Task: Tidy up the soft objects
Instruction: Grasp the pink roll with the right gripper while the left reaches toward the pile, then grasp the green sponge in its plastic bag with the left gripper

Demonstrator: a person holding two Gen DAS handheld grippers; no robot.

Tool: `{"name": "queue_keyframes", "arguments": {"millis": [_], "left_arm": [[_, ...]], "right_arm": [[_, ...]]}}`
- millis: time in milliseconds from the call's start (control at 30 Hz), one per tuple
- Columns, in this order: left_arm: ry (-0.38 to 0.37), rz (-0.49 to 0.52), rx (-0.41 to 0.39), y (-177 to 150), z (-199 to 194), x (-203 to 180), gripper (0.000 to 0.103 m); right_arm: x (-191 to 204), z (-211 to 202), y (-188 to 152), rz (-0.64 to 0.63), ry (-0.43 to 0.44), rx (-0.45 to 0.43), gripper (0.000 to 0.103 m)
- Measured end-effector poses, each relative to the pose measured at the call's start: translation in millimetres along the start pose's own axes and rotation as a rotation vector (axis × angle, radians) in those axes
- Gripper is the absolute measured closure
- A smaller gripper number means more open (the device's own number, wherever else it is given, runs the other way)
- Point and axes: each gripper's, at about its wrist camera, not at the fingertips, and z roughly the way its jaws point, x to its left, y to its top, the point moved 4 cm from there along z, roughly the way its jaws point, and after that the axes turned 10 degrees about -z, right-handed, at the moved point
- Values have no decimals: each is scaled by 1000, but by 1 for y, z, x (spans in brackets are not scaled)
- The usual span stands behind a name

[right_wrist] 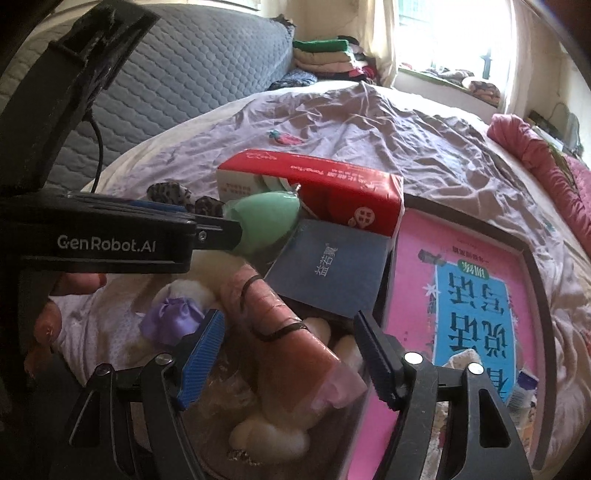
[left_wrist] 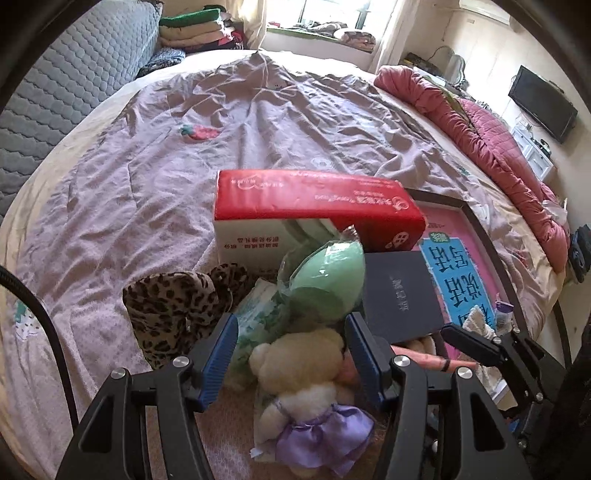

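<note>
A cream plush bear (left_wrist: 301,365) in a purple dress lies on the bed between the open fingers of my left gripper (left_wrist: 291,332). Beyond it sit a green egg-shaped sponge in plastic (left_wrist: 325,280), a floral tissue pack (left_wrist: 258,317) and a leopard-print cloth (left_wrist: 170,306). My right gripper (right_wrist: 290,334) is open around a salmon-pink sausage-shaped packet (right_wrist: 284,332) with white cotton balls (right_wrist: 269,439) under it. The left gripper's body (right_wrist: 122,240) crosses the right wrist view. The bear's purple dress (right_wrist: 171,317) shows there too.
A red and white tissue box (left_wrist: 317,210) stands behind the pile, with a dark blue booklet (left_wrist: 402,295) and a pink book in a dark frame (left_wrist: 465,266) to the right. A red quilt (left_wrist: 498,147) lines the bed's right edge. Folded clothes (left_wrist: 199,29) sit far back.
</note>
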Motion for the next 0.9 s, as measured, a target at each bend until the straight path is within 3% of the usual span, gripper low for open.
{"name": "queue_keyframes", "arguments": {"millis": [67, 100, 200, 267, 333, 367, 900], "left_arm": [[-8, -8, 5, 0, 4, 1, 43], [-12, -12, 7, 0, 5, 2, 43], [-30, -17, 8, 2, 7, 1, 43], [-36, -14, 5, 3, 9, 0, 43], [-43, -9, 1, 4, 10, -2, 43], [-45, -8, 1, 4, 11, -3, 43], [-84, -6, -2, 14, 27, -13, 43]], "right_arm": [[-3, -1, 0, 10, -2, -4, 42], [-4, -1, -1, 17, 13, -2, 54], [-5, -1, -4, 37, 45, 1, 58], [-3, -2, -5, 36, 78, -1, 66], [0, -3, -7, 40, 118, -2, 82], [3, -3, -8, 38, 142, 1, 84], [11, 12, -11, 4, 173, 34, 88]]}}
